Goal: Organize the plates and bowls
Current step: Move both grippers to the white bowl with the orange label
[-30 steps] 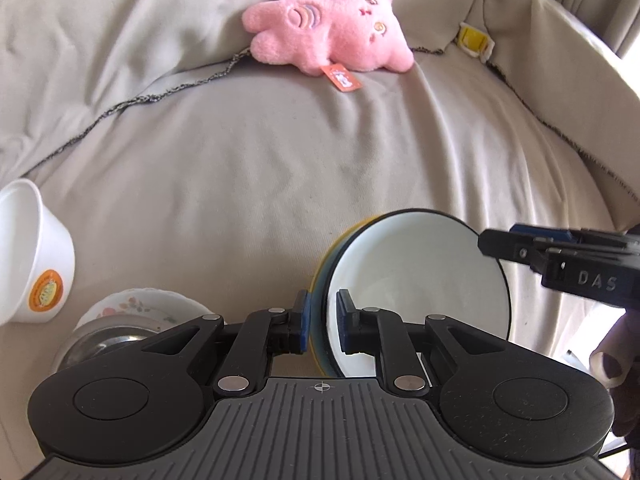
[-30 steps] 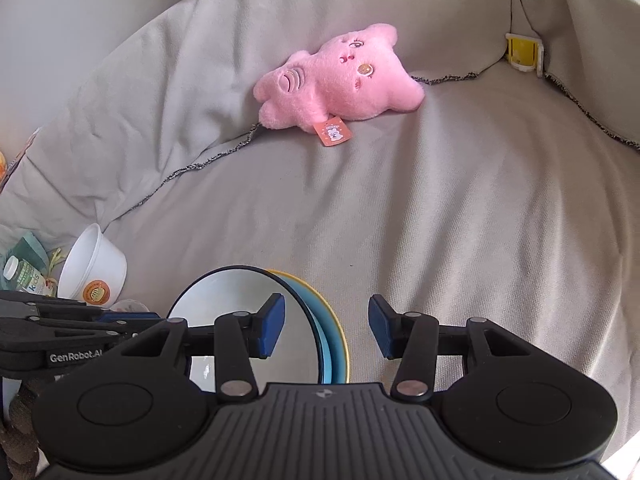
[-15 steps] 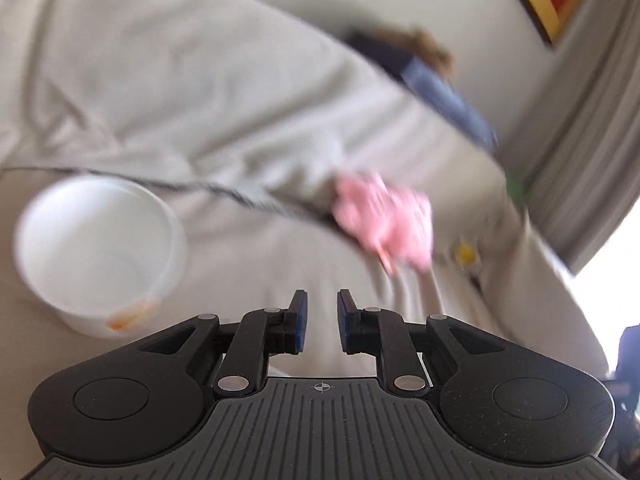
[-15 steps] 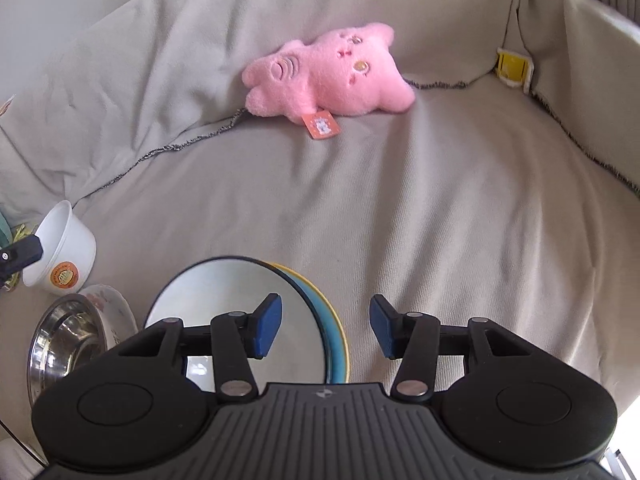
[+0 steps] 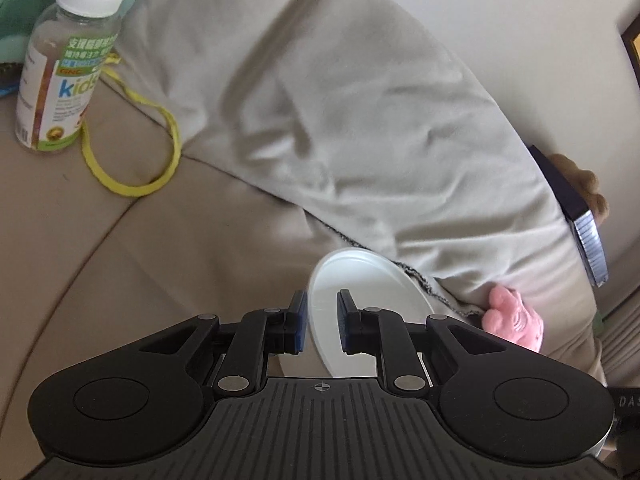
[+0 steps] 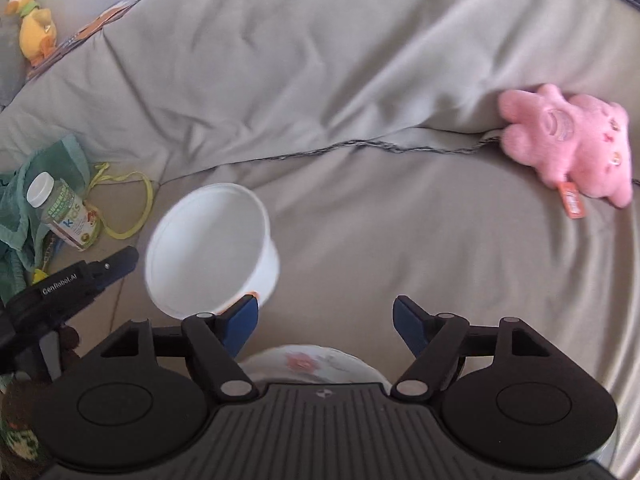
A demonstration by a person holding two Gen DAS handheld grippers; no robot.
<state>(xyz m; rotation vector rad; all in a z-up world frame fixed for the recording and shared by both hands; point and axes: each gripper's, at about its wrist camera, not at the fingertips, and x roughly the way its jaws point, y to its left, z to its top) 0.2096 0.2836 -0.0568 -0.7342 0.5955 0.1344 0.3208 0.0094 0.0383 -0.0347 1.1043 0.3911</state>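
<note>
A white paper bowl (image 5: 360,292) is tilted on the sofa seat, its mouth turned toward the right wrist camera (image 6: 208,248). My left gripper (image 5: 322,322) is shut on the bowl's rim, one pad outside the wall and one inside. It reaches in from the left in the right wrist view (image 6: 134,258). My right gripper (image 6: 324,316) hangs above a floral-patterned bowl (image 6: 316,364), mostly hidden under its body. Its jaws are opening and nothing is between them.
A vitamin bottle (image 5: 60,80) and a yellow cord loop (image 5: 132,152) lie at the left beside green cloth (image 6: 24,200). A pink plush toy (image 6: 572,148) rests at the right against the grey-covered backrest (image 6: 320,60). A yellow duck toy (image 6: 34,16) sits far left.
My left gripper let go of the stacked plates, swung left and closed on the white bowl's rim. My right gripper moved left off the plates and its jaws spread wider.
</note>
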